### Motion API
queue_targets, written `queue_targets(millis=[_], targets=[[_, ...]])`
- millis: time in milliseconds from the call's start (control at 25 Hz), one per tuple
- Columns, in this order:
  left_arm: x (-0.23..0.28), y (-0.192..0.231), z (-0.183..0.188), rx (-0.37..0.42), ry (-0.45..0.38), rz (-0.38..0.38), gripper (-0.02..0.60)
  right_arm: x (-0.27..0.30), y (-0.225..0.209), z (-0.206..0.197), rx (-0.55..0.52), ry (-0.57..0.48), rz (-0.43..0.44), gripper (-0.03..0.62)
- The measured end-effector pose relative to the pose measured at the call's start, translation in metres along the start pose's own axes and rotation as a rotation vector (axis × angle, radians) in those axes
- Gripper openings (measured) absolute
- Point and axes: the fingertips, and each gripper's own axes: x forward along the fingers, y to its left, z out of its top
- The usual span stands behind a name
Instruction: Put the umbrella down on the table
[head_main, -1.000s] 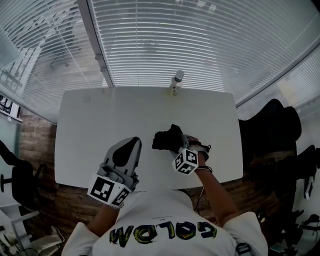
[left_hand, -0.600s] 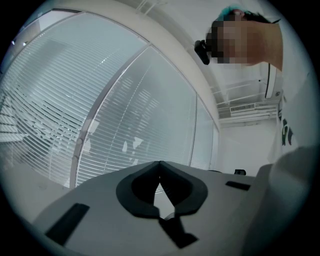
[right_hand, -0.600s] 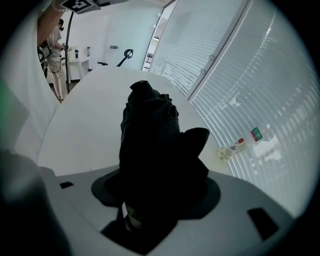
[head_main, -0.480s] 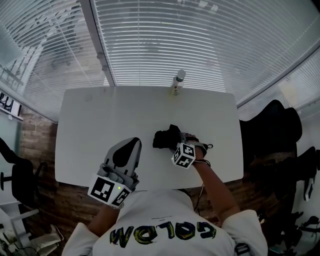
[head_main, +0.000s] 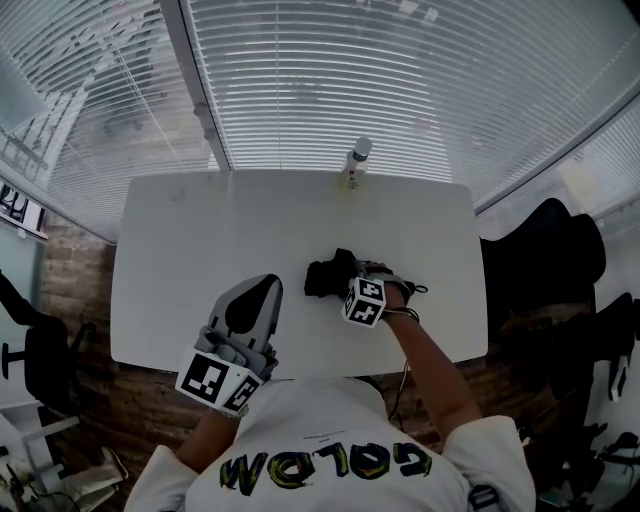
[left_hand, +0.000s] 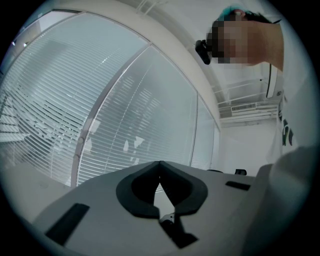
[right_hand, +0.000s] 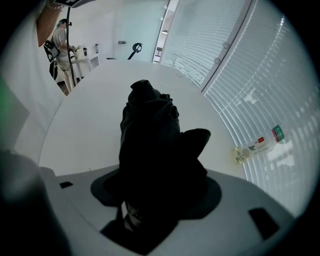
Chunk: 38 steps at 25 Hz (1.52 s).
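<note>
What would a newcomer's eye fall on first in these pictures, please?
Most likely the black folded umbrella, a dark lump near the middle of the white table, clasped between the jaws of the right hand-held gripper. Next comes the lone clear bottle standing at the table's far edge, against the wall of pale window blinds.

One umbrella (head_main: 328, 274), one bottle (head_main: 353, 165), one table (head_main: 200, 260)
</note>
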Motion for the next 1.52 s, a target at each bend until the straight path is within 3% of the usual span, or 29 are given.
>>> queue_targets(millis=[560, 960, 1520], targets=[[0.001, -0.002, -0.003, 0.0, 0.0, 0.007, 0.011, 0.014, 0.006, -0.004, -0.007, 0.031, 0.107, 0.307], [0.006, -0.005, -0.001, 0.001, 0.001, 0.001, 0.011, -0.006, -0.006, 0.003, 0.018, -0.006, 0.076, 0.331], [0.016, -0.013, -0.006, 0.007, 0.012, -0.012, 0.011, -0.093, -0.039, 0.031, 0.264, -0.301, -0.089, 0.288]])
